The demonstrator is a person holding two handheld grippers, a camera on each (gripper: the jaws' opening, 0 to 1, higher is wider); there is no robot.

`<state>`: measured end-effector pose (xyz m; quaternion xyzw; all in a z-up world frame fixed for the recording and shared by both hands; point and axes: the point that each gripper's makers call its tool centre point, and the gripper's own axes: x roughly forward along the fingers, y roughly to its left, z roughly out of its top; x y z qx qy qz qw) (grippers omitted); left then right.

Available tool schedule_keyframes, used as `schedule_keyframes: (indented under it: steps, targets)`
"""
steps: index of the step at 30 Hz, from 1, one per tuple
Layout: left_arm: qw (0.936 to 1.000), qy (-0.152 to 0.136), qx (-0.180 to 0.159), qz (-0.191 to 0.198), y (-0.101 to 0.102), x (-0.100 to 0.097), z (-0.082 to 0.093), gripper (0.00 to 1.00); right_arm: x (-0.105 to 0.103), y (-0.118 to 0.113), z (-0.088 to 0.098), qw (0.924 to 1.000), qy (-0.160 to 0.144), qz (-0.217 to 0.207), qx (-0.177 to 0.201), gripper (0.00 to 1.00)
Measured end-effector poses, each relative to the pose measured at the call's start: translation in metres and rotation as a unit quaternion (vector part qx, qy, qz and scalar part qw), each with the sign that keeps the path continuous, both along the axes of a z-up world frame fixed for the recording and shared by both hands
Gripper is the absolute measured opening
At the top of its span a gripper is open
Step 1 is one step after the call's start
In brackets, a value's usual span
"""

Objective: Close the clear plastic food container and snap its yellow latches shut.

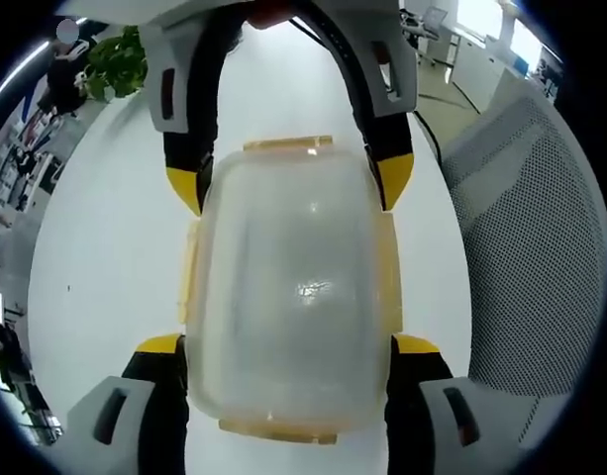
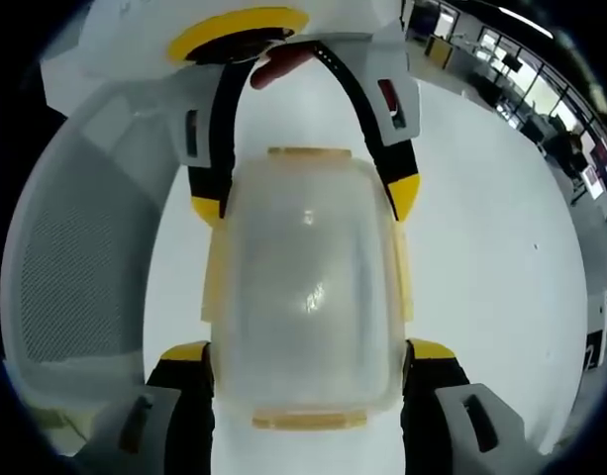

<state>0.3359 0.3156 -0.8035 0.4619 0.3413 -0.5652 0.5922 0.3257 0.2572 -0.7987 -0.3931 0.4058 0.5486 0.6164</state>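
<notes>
The clear plastic food container (image 1: 288,297) sits on the white tabletop (image 1: 105,257) with its lid on, held from opposite ends by the two tools.

In the left gripper view, the left hand-held gripper (image 1: 288,346) rises from the bottom with its jaws spread wide, their yellow tips pressed against the two long sides of the container. The right hand-held gripper (image 1: 288,183) reaches in from the far side, its yellow-tipped jaws likewise spread around the far corners of the box. A yellow latch (image 1: 288,144) lies along the far short edge, another (image 1: 279,429) along the near short edge, and side latches (image 1: 187,272) run along both long sides. All of them seem to lie close against the lid, though whether they are snapped home cannot be told. A grey mesh chair (image 1: 531,257) stands beside the tabletop, and a green plant (image 1: 110,61) shows at the far edge.

In the right gripper view the scene is mirrored: the right hand-held gripper (image 2: 308,356) brackets the near end of the container (image 2: 305,282), and the left hand-held gripper (image 2: 305,203) brackets the far end. A fingertip (image 2: 278,67) shows behind that far tool. The mesh chair (image 2: 80,257) lies to one side, office desks (image 2: 501,79) beyond.
</notes>
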Motion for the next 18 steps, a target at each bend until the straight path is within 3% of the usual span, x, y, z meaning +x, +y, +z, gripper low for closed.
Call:
schedule_keyframes:
  steps: [18]
  targets:
    - [0.9999,-0.003,0.011,0.009,0.042,0.003,-0.005,0.84,0.002,0.043,-0.001,1.0000,0.001,0.002,0.003,0.78]
